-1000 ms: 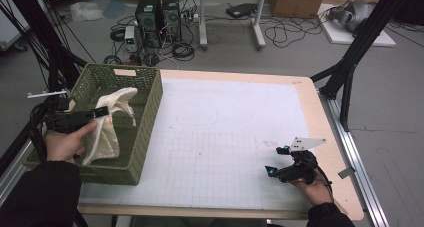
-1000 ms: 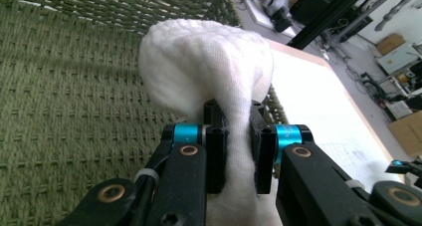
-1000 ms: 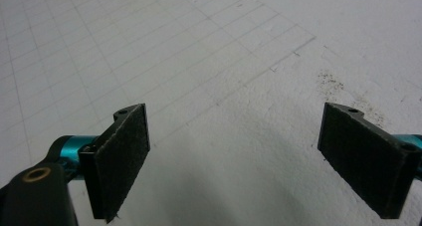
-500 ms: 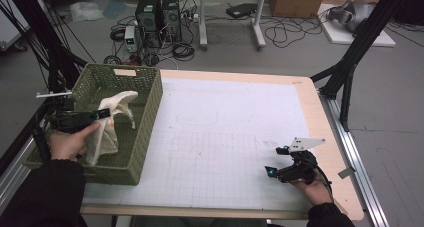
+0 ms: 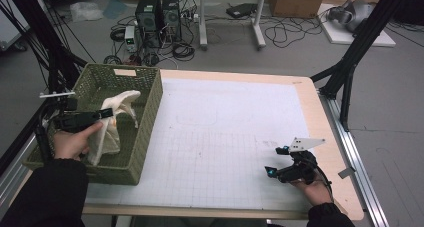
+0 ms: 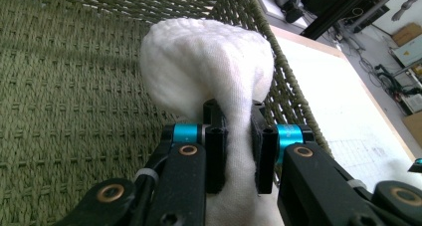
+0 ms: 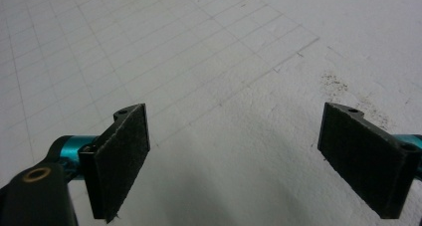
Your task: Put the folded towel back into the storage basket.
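Left gripper point(image 6: 234, 136) pinches white knitted cloth point(image 5: 114, 124) mid-length, jaws pressed on bunched fabric; cloth hangs inside green woven basket point(image 5: 145, 137), near its right wall; right gripper point(image 7: 234, 161) spread wide, nothing between jaws, low over white gridded table mat point(image 5: 225, 137); risk: trailing lower end could snag basket rim, or thin pinch slip under weight; cloth's long axis roughly vertical, upper lobe flopping toward table.

High view overhead, far; gripper views close; both show basket point(image 5: 145, 117), mat point(image 7: 209, 61).
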`<control>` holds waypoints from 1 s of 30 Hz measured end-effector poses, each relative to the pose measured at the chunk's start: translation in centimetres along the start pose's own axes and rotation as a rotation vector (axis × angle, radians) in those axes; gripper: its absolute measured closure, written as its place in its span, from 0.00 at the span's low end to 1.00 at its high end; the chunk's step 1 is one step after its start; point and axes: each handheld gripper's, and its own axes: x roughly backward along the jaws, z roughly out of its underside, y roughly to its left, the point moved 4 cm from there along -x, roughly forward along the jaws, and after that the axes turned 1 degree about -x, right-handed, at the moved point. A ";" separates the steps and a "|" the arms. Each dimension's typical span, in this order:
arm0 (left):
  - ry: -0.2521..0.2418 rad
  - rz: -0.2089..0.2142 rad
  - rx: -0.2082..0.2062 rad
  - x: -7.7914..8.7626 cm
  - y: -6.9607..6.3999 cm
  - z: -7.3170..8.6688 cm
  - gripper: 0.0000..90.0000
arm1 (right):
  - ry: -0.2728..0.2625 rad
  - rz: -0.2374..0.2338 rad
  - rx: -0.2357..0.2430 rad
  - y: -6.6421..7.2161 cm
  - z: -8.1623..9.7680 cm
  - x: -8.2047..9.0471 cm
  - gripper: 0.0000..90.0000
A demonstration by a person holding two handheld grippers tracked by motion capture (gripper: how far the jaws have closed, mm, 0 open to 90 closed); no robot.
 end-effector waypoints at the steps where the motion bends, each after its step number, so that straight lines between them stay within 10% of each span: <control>1: 0.003 0.000 0.001 0.0 0.0 0.0 0.90 | 0.002 0.001 -0.001 0.0 0.0 0.0 0.14; 21: 0.086 -0.023 -0.016 1.1 -1.0 0.5 0.89 | 0.000 0.001 0.001 0.1 -0.1 0.1 0.14; 30: -0.010 -0.066 -0.008 -0.4 -0.5 0.0 0.84 | -0.005 0.004 0.004 0.1 -0.1 0.1 0.14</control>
